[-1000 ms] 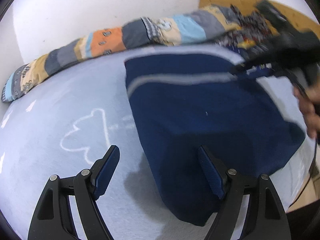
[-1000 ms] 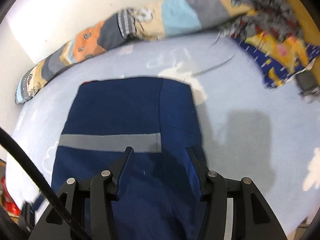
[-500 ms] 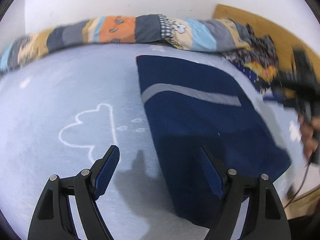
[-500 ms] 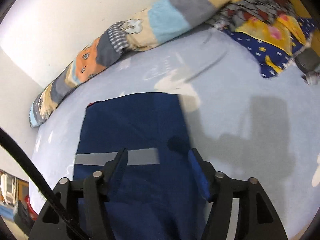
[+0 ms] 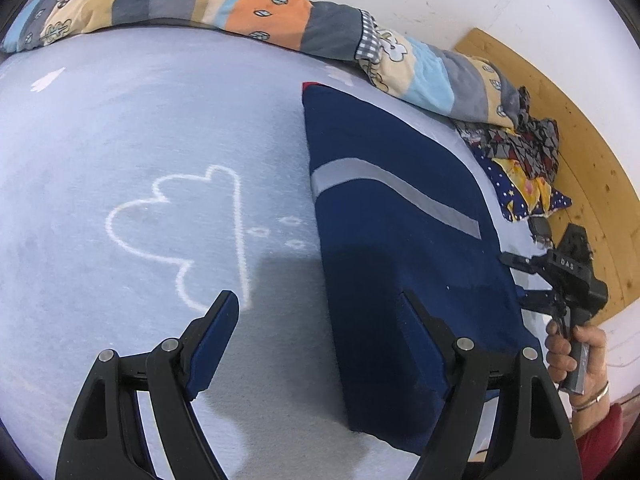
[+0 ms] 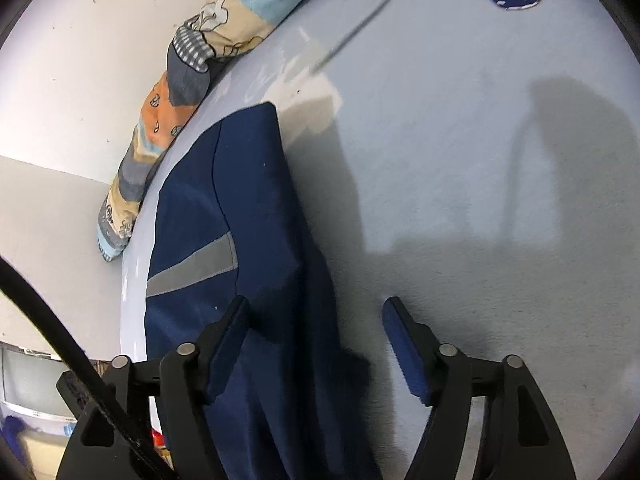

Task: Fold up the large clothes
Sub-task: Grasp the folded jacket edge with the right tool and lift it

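Observation:
A navy blue garment with a grey stripe [image 5: 392, 232] lies folded flat on the light blue bed sheet [image 5: 140, 120]. My left gripper [image 5: 320, 312] is open and empty, above the garment's near left edge. My right gripper [image 6: 316, 320] is open and empty, over the garment's right edge [image 6: 280, 240]. In the left wrist view the right gripper [image 5: 520, 280] shows at the garment's far right side, held by a hand.
A long patchwork bolster [image 5: 280, 20] lies along the white wall at the bed's far side. A pile of patterned cloths [image 5: 524, 160] sits by the wooden headboard [image 5: 580, 152]. The bed's edge shows at the left of the right wrist view [image 6: 128, 280].
Both grippers have drawn back from the garment and swung aside. The right gripper moved from over the garment's middle to its right edge. The garment lies still.

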Tool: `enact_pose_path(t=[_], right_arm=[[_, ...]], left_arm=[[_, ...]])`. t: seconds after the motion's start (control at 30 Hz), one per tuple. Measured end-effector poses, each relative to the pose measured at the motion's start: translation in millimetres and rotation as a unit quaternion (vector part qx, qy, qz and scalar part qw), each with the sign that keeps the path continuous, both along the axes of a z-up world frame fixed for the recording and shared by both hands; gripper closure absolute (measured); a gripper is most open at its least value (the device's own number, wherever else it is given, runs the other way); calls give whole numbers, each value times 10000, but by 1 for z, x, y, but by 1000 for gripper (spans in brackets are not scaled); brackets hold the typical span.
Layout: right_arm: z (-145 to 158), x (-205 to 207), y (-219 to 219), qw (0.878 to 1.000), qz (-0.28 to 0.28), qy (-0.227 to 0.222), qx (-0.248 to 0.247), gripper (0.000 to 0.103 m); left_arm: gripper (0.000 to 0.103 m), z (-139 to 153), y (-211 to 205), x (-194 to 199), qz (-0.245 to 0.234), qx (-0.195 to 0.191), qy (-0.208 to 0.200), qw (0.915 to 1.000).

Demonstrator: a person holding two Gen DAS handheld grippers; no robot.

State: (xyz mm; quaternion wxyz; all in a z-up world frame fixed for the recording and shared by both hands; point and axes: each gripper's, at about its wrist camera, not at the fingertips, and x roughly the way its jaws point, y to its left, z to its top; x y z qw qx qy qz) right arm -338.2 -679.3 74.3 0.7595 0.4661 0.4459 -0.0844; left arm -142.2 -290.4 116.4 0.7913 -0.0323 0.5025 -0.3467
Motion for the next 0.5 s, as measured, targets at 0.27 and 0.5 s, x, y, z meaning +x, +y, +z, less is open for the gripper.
enact_pose_path(t=[0.27, 0.5], right_arm=[[-10, 22, 12, 9989, 427, -203, 54, 6], [-12, 60, 50, 9880, 1491, -396, 17, 13]], left_arm=[[23, -4, -5, -4, -126, 56, -4, 9999], [23, -5, -4, -5, -180, 79, -48, 9998]])
